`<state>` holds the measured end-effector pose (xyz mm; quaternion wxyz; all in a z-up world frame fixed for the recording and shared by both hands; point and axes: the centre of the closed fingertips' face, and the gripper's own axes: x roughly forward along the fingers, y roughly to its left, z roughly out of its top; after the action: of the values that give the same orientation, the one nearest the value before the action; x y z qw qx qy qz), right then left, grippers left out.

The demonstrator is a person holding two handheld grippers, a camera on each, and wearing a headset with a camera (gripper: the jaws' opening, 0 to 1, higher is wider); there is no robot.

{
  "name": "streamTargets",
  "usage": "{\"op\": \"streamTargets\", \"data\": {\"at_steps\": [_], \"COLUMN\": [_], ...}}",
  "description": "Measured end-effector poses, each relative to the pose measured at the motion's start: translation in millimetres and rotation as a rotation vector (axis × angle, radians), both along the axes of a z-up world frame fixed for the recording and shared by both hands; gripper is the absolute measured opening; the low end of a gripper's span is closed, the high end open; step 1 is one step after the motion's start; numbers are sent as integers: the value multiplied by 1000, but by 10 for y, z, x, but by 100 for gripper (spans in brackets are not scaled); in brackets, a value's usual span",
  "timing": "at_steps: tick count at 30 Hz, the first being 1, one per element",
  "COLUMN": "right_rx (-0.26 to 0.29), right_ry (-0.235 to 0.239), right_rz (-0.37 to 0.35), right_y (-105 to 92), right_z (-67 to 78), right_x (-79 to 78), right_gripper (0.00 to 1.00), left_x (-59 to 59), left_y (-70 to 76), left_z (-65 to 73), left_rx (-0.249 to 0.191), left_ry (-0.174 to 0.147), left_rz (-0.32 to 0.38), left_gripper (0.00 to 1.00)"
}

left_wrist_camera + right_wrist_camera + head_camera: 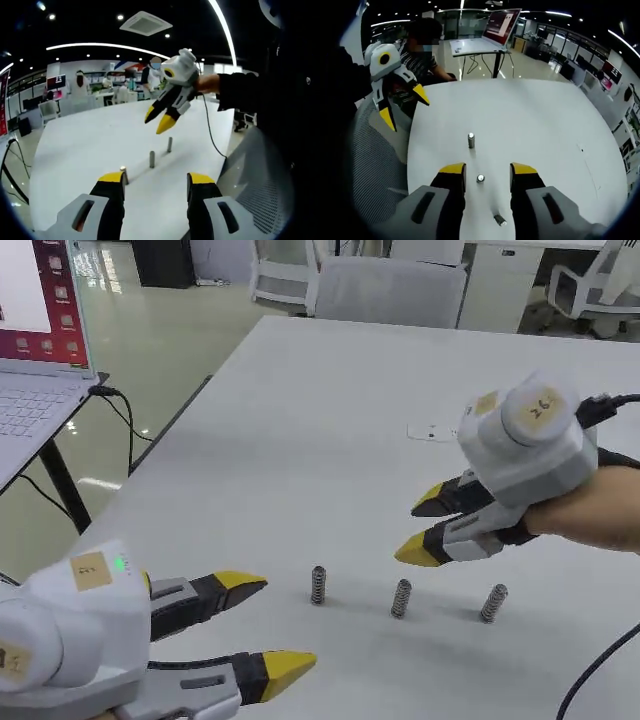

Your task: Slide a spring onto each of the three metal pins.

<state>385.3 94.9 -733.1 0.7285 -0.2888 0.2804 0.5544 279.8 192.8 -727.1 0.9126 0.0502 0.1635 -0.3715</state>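
Left tongs [289, 622] and right tongs [407, 532] gape near 3 spring-covered pins [401, 598].

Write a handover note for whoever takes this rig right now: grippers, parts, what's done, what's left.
Left gripper: open, empty, low over the near edge of the white table.
Right gripper: open, empty, hovering above the row.
Parts: three short metal pins stand in a row, and each seems to wear a coiled steel spring: left spring, middle spring, right spring, which leans slightly.
Done: all three appear loaded.
Left: probably only checking that the leaning one is seated.
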Motion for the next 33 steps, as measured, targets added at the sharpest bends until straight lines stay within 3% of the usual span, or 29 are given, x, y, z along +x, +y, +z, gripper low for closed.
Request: {"op": "streamTargets", "data": {"at_steps": [9, 12, 20, 24, 28, 33], "right_rx": [57, 85, 183, 211, 221, 247], "right_ry": [-14, -8, 2, 14, 13, 8], "right_rz": [-93, -127, -210, -247, -272, -298], "right_y": [-479, -571, -773, -884, -991, -1057], "right_z": [11, -10, -74, -141, -214, -238], "right_x": [-183, -240, -372, -412, -472, -508], "right_gripper": [36, 36, 37, 39, 40, 44], "left_x": [17, 19, 84, 168, 216, 200], "left_y": [-61, -82, 30, 109, 102, 69], "left_z": [59, 93, 181, 156, 99, -12], "left_rx": [-5, 16, 47, 19, -52, -60], "left_ry": [2, -5, -23, -27, -13, 9], "left_rz": [-47, -82, -110, -70, -34, -27], "left_gripper": [46, 46, 47, 48, 49, 51]}}
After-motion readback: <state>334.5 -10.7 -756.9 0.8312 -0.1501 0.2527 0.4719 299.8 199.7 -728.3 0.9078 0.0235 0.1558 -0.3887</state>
